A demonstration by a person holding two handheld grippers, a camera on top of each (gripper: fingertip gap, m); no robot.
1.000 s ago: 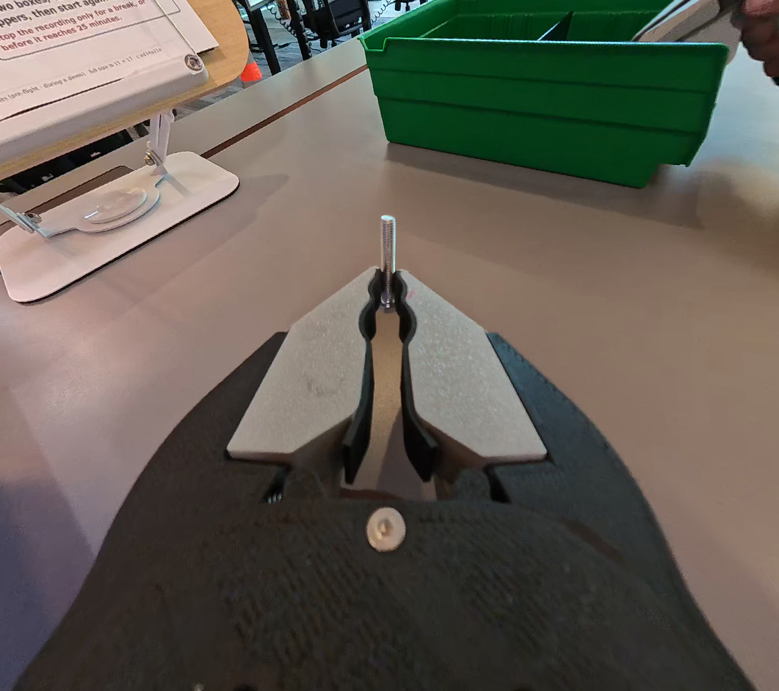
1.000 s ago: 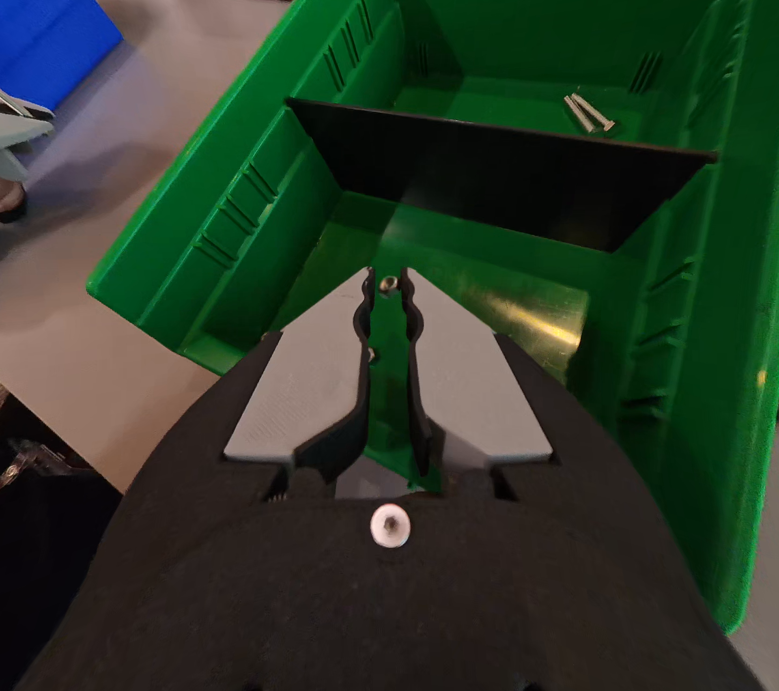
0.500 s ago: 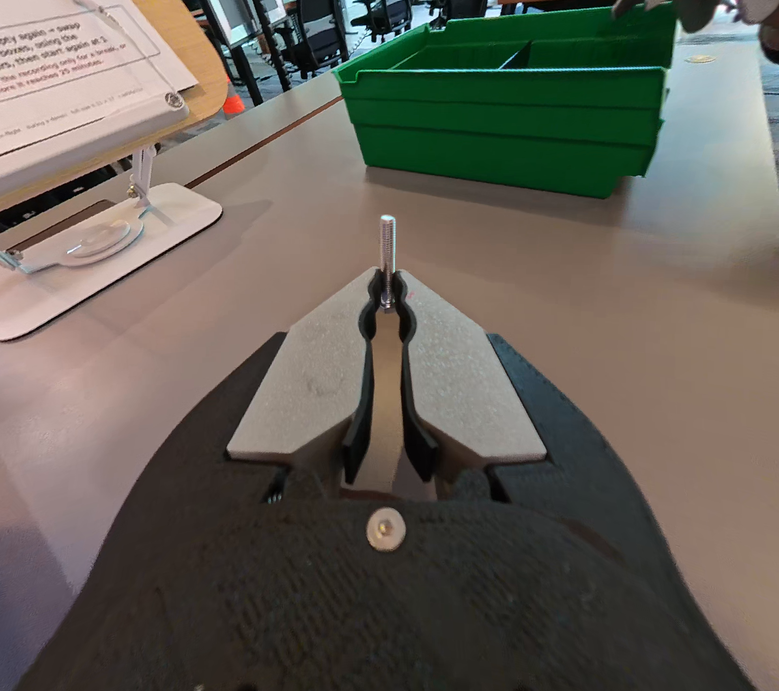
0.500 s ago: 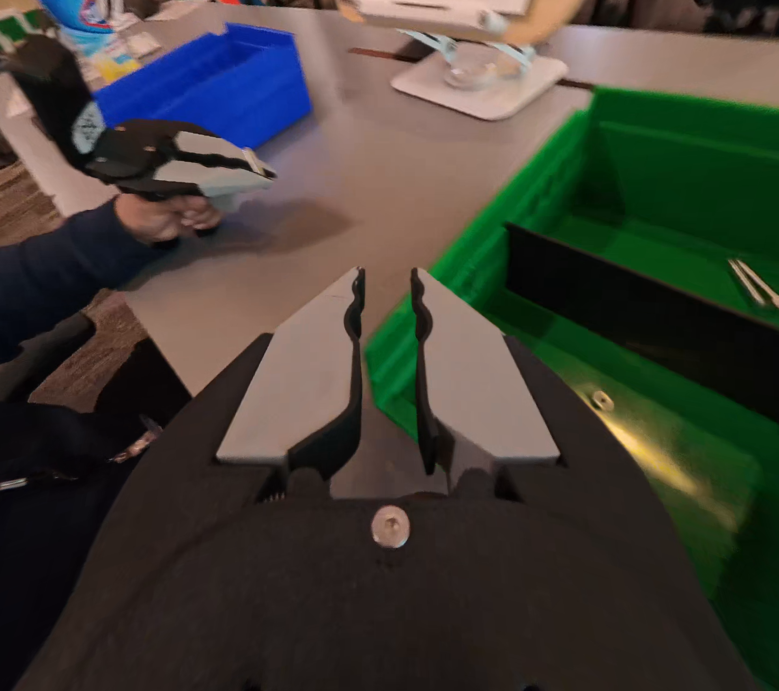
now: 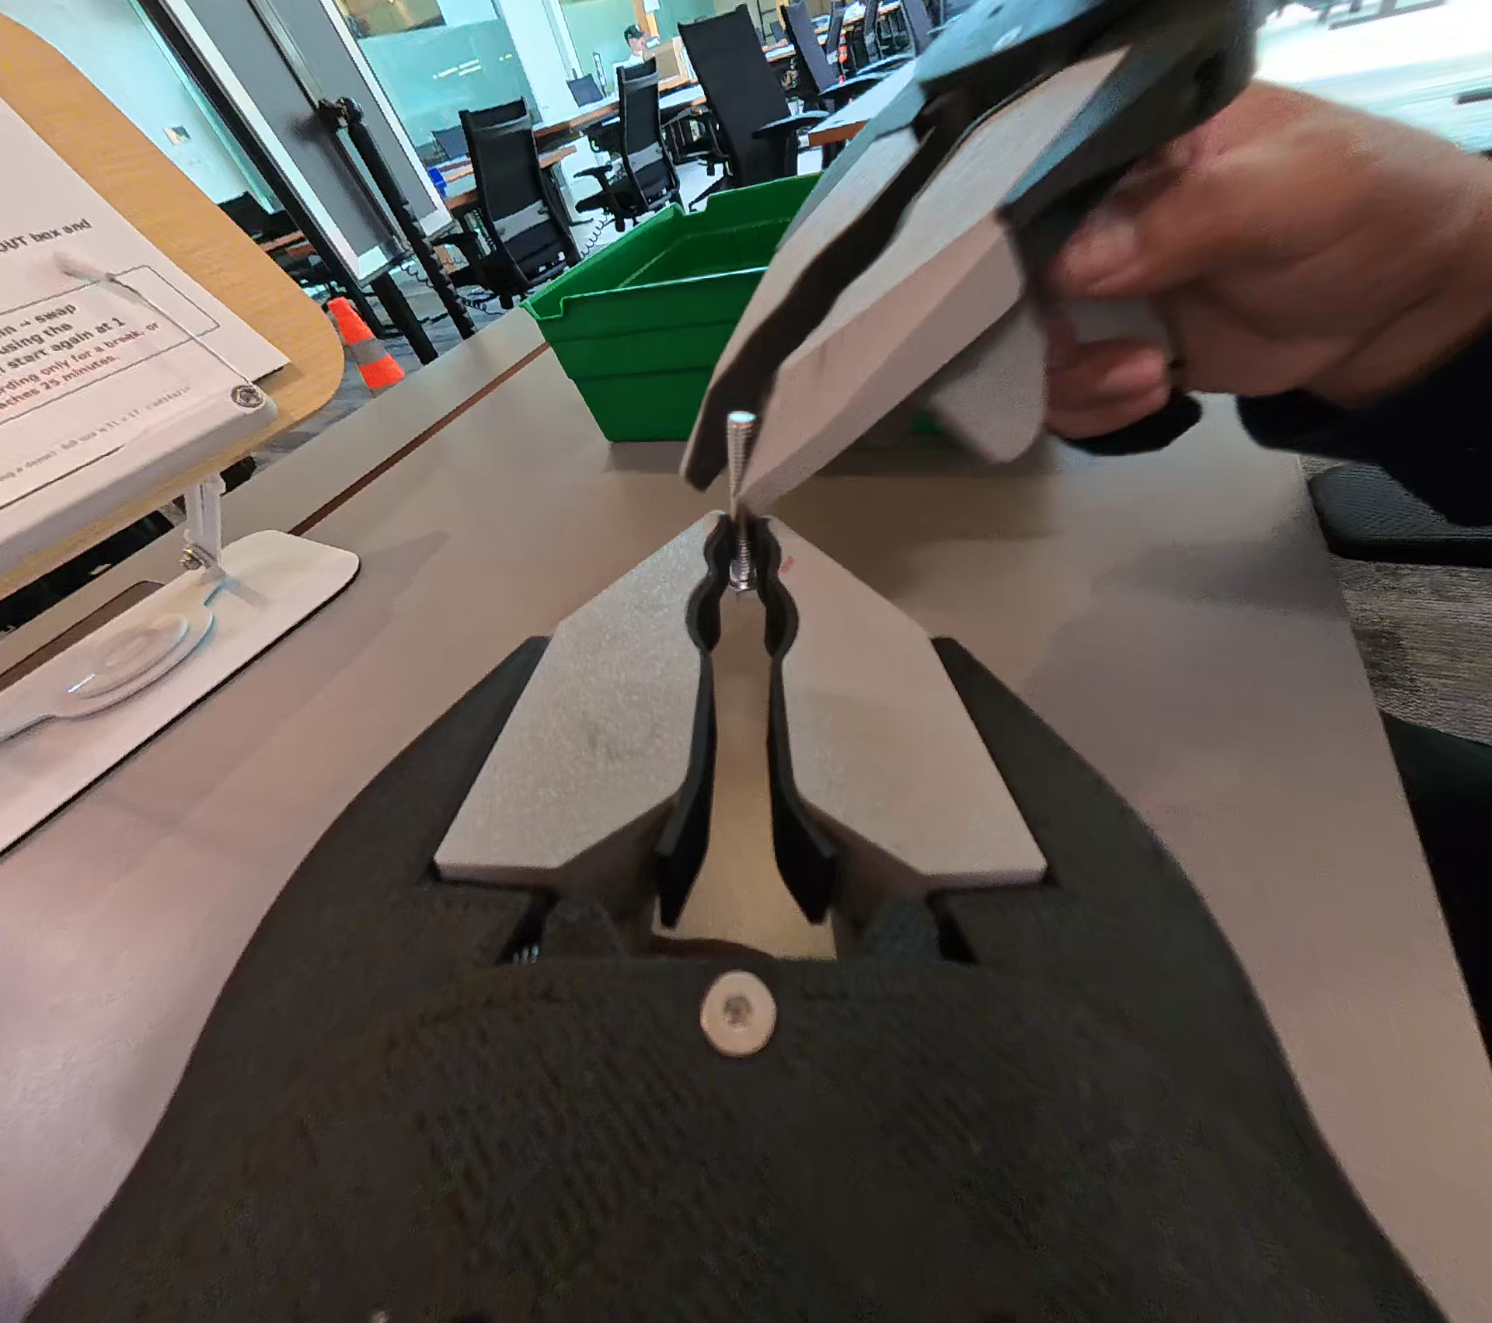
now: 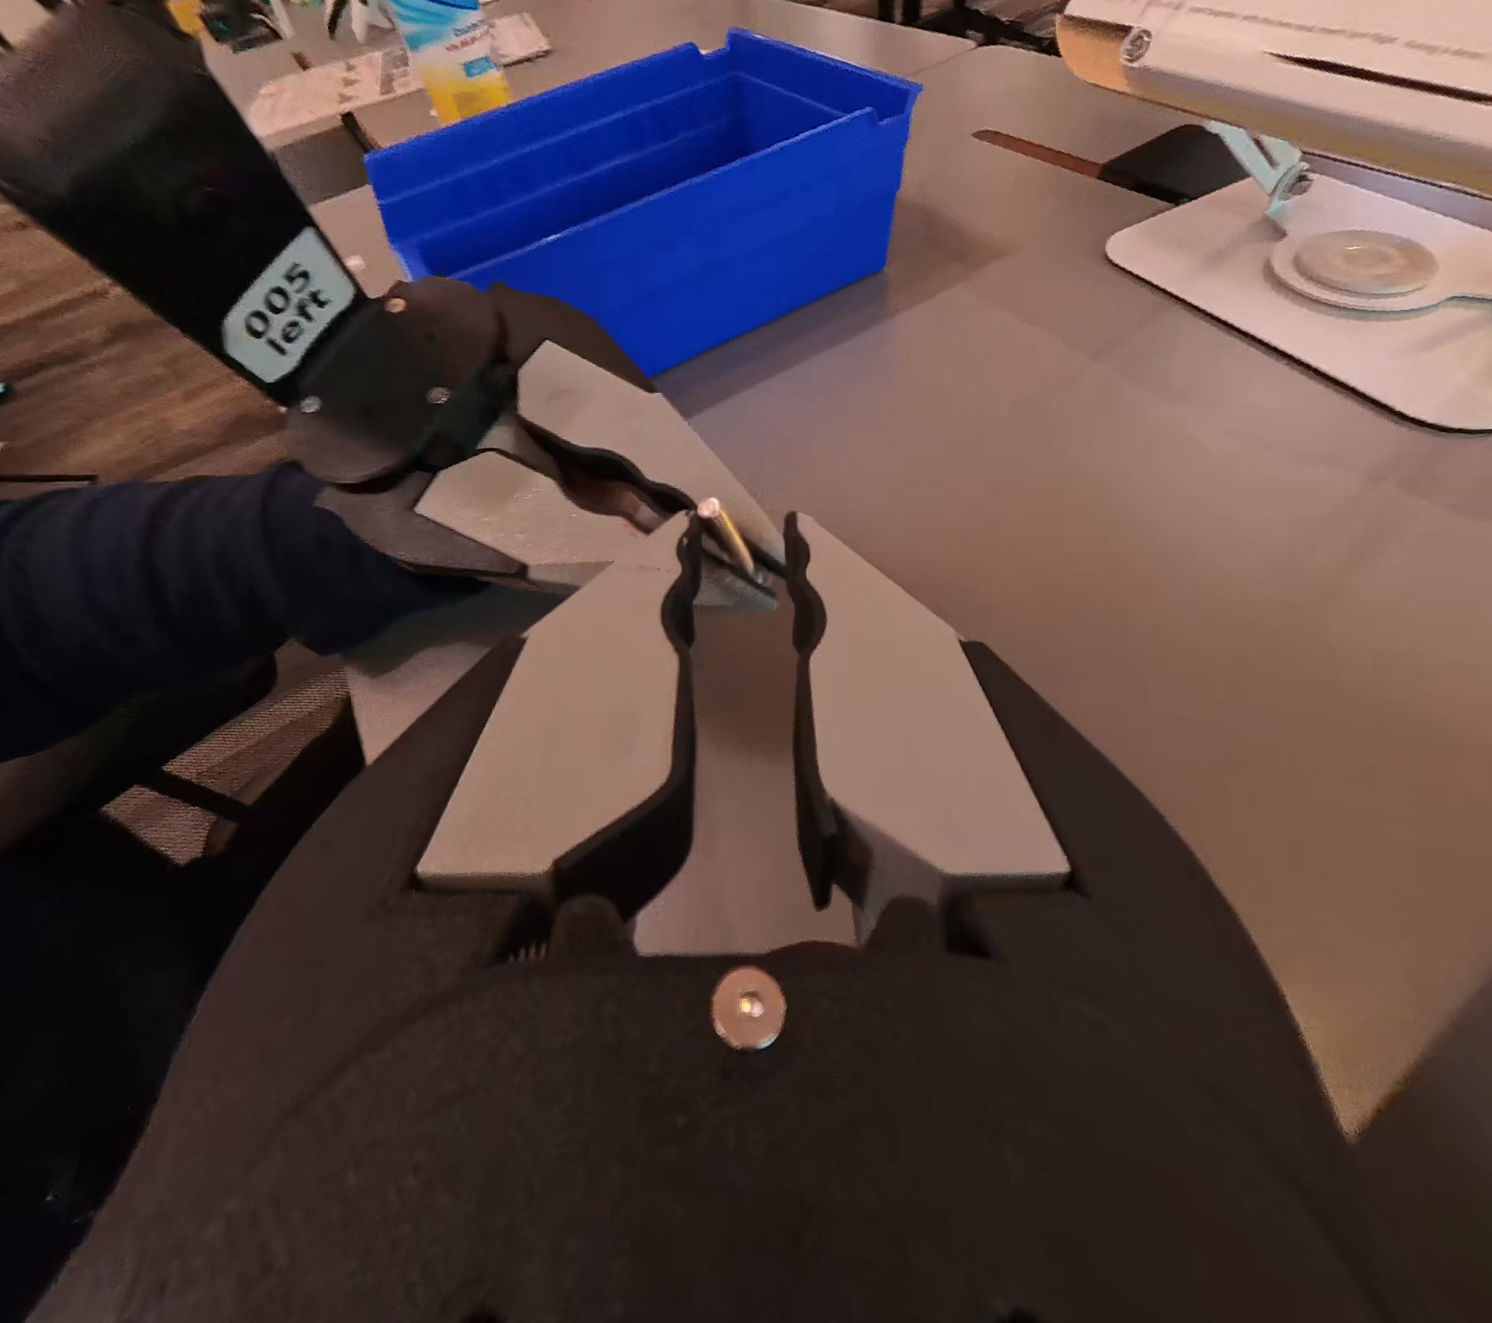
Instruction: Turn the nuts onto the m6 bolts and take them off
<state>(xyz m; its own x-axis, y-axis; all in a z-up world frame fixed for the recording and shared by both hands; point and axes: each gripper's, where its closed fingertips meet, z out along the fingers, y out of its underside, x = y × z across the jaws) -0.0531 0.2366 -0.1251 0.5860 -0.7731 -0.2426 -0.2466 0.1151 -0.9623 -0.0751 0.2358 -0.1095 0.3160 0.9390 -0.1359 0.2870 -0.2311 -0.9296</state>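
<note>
Left claw [image 5: 739, 562] clamped on upright m6 bolt [image 5: 739, 461]. Right claw [image 6: 739, 562] parted, empty, straddling shank. Advised: centre on threads, close squarely, avoid tilting.

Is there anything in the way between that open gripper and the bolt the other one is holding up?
Nothing visible blocks it. The left gripper holds the bolt with its threaded end free, and the right gripper, fingers apart, is already at the bolt. Whether it touches is unclear. No nut shows on the bolt.
</note>
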